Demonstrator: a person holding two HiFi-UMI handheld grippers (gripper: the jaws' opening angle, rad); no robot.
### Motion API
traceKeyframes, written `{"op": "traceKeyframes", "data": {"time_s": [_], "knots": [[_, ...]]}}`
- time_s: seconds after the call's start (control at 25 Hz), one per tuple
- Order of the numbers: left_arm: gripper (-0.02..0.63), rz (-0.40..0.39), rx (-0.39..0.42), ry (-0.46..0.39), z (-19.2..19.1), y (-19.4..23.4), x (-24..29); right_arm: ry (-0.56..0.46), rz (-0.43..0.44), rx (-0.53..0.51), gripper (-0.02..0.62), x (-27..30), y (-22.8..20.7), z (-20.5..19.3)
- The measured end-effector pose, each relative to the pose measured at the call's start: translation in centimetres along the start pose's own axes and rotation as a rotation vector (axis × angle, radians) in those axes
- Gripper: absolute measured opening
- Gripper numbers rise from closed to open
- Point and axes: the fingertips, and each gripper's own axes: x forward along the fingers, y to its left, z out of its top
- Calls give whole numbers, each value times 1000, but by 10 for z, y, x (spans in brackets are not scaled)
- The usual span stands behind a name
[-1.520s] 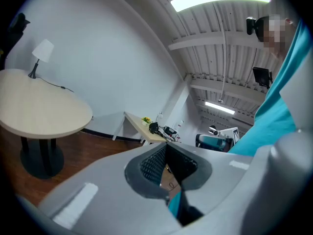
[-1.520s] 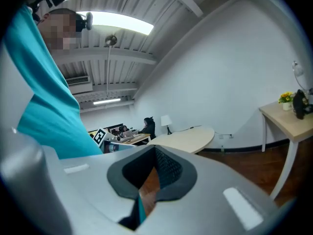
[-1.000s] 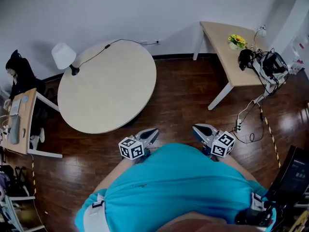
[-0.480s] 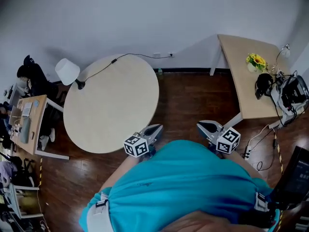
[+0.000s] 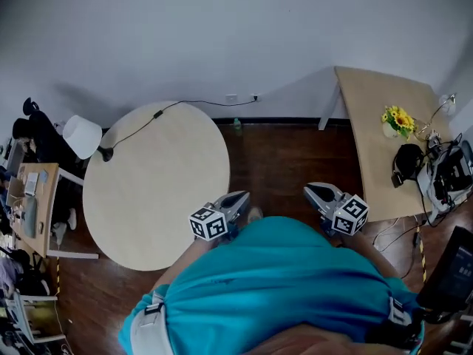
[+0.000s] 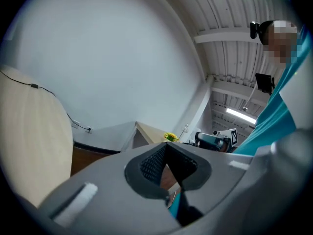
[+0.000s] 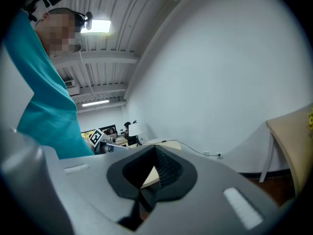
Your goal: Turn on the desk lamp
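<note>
One round table (image 5: 155, 191), one desk lamp (image 5: 81, 137)

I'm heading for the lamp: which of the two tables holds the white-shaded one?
The round table, with the lamp at its left edge; the rectangular one carries yellow flowers.

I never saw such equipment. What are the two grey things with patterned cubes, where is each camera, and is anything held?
No robot: a person in a teal shirt holds two hand tools, the left gripper and the right gripper; the cubes belong to them. One camera sits on the person's head, looking down; one rides on each gripper. Both pairs of jaws are together, holding nothing. The round table bears a white desk lamp at its left edge and its cord.
</note>
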Motion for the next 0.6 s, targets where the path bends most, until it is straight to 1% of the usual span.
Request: {"op": "traceKeyframes", "data": {"time_s": [0.12, 0.2, 0.24, 0.32, 0.4, 0.52, 0.6], "knots": [[106, -36, -7, -25, 42, 66, 38, 19, -34, -17, 2, 53, -55, 20], [106, -47, -41, -14, 76, 125, 58, 41, -56, -18, 2, 104, -92, 35], [106, -58, -45, -2, 91, 148, 69, 48, -62, -19, 2, 126, -108, 45], [106, -92, -22, 23, 109, 170, 90, 46, -76, -30, 2, 149, -131, 61], [106, -114, -27, 33, 117, 189, 108, 35, -92, -27, 2, 167, -155, 71], [106, -101, -55, 30, 135, 239, 140, 70, -66, -20, 2, 214, -205, 78], [106, -62, -63, 25, 142, 267, 162, 108, -27, -13, 2, 237, -246, 79]]}}
